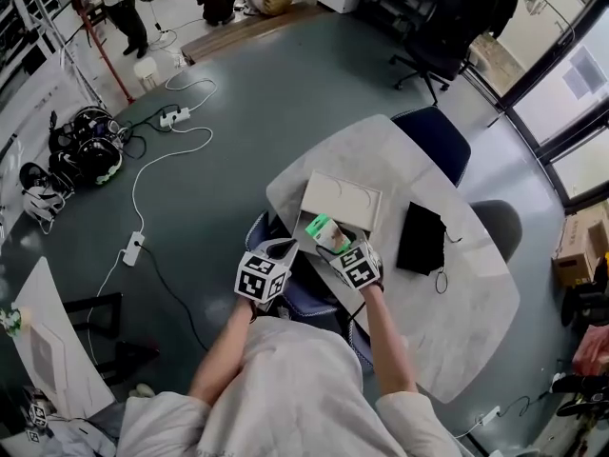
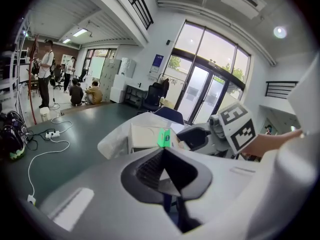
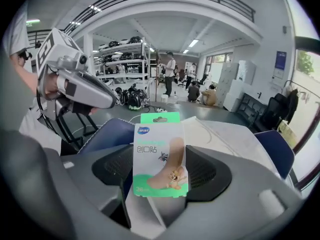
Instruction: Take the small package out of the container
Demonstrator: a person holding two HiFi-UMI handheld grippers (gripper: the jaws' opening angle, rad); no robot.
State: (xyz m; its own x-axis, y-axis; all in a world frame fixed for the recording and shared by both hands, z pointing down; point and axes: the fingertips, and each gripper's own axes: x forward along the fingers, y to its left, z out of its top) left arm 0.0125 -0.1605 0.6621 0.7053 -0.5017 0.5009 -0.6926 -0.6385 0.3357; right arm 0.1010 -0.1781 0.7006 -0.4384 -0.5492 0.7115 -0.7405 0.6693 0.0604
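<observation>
My right gripper (image 3: 160, 170) is shut on the small package (image 3: 160, 156), a green and white plaster pack that stands upright between its jaws. In the head view the package (image 1: 328, 233) hangs just in front of the open beige box (image 1: 341, 200) on the grey table (image 1: 457, 303), clear of the box. The left gripper (image 2: 162, 176) is shut and holds nothing. It hovers off the table's near-left edge, beside the right one (image 1: 341, 248). From the left gripper view I see the package (image 2: 164, 137) in front of the box (image 2: 142, 134).
A black pouch (image 1: 421, 238) lies on the table right of the box. A blue chair (image 1: 433, 141) stands at the far side and another chair (image 1: 304, 298) sits below my grippers. Cables and a power strip (image 1: 133, 248) lie on the floor at left.
</observation>
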